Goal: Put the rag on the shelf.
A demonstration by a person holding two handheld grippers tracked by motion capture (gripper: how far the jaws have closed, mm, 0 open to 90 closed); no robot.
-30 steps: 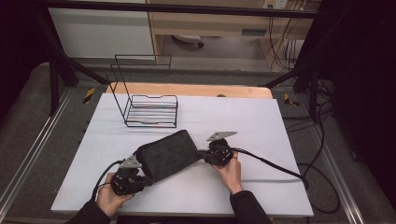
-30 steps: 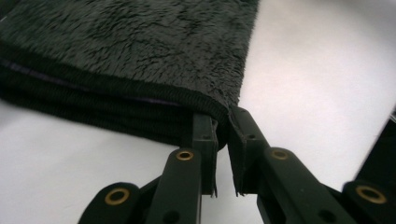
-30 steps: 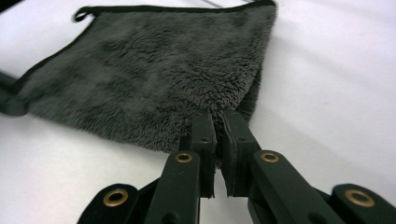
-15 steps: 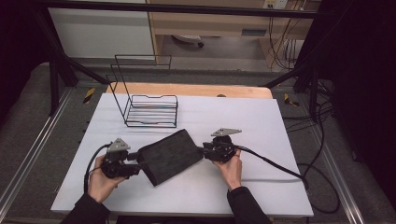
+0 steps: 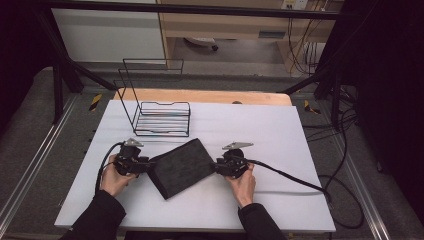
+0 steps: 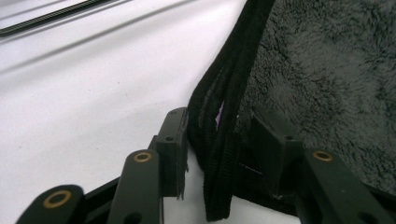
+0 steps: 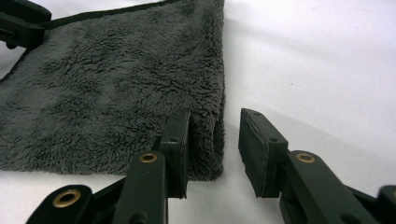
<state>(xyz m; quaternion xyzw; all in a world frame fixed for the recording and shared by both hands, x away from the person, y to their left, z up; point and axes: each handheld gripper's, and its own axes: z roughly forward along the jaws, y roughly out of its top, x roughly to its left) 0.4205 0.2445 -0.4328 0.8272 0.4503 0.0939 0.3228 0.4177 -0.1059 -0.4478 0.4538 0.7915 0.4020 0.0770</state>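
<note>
Now, change: the left gripper (image 5: 142,164) has been swung out from the near side to the left corner of the dark grey fleecy folded towel (image 5: 181,167), which has been laid flat near the middle of the white table (image 5: 280,135).
Meaning: folding is judged nearly done.
Left jaws: seen apart, astride the towel's hemmed layers (image 6: 219,140).
Right gripper (image 7: 215,140): jaws seen apart around the folded edge.
High view: black wire rack (image 5: 161,117) is shown beyond.

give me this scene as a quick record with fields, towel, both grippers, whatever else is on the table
work in hand: handling a folded dark grey towel
towel: fleecy, folded, lying flat on the white table
left gripper: jaws open, either side of the towel's stacked hemmed edges
right gripper: jaws open, straddling the folded edge
wire rack: black, behind the towel, apart from it
cable: trails right from the right gripper
</note>
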